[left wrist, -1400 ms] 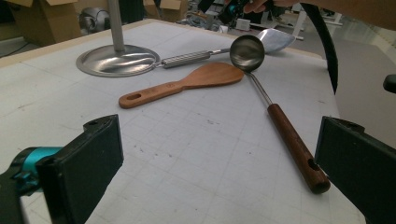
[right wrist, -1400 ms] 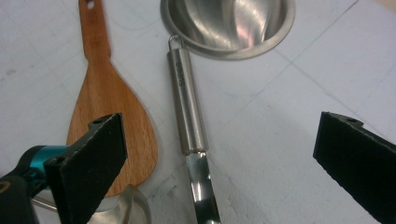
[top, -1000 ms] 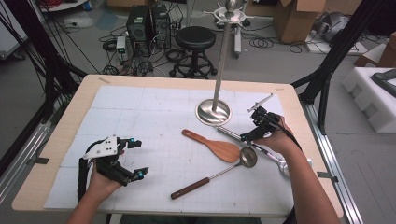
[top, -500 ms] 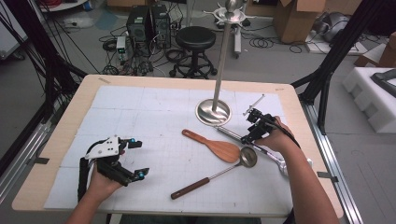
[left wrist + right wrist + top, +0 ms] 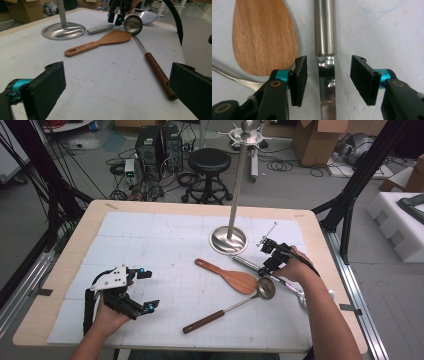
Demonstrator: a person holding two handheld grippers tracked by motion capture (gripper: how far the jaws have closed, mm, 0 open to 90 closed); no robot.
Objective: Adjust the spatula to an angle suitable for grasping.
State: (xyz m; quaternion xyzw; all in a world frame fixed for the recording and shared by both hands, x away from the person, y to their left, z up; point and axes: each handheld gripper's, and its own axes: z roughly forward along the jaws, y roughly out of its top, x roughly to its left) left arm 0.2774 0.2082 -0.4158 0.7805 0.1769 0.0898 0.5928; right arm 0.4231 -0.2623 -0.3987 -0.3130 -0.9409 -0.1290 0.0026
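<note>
Near edge, about 7 o'clock on the bench [image 5: 165,220]: the left hand-held gripper [image 5: 150,290] is resting low with its jaws standing wide and nothing between them; it is sitting in the same spot as a second ago.

Centre, toward 5 o'clock: a wooden-handled ladle [image 5: 227,310] is lying diagonally, bowl pointing toward 1 o'clock. Just beyond it a wooden spatula [image 5: 227,275] is lying flat, its blade almost touching the ladle bowl.

At 3 o'clock: the right hand-held gripper [image 5: 327,80] is straddling the steel turner [image 5: 325,32]. Its jaws have just been closing, from wide to roughly half. In the right gripper view the flat shank of the turner is running up between the two pads [image 5: 299,80], with a clear gap showing on each side, so the pads are not yet pressing. The turner is still lying flat on the bench, handle pointing toward the stand's round base [image 5: 228,241] at 12 o'clock.

Reading: this looks like the closing phase of a grasp, well centred on the neck below the handle. Pick-up is not yet secured; a little more closing appears needed before lifting.
</note>
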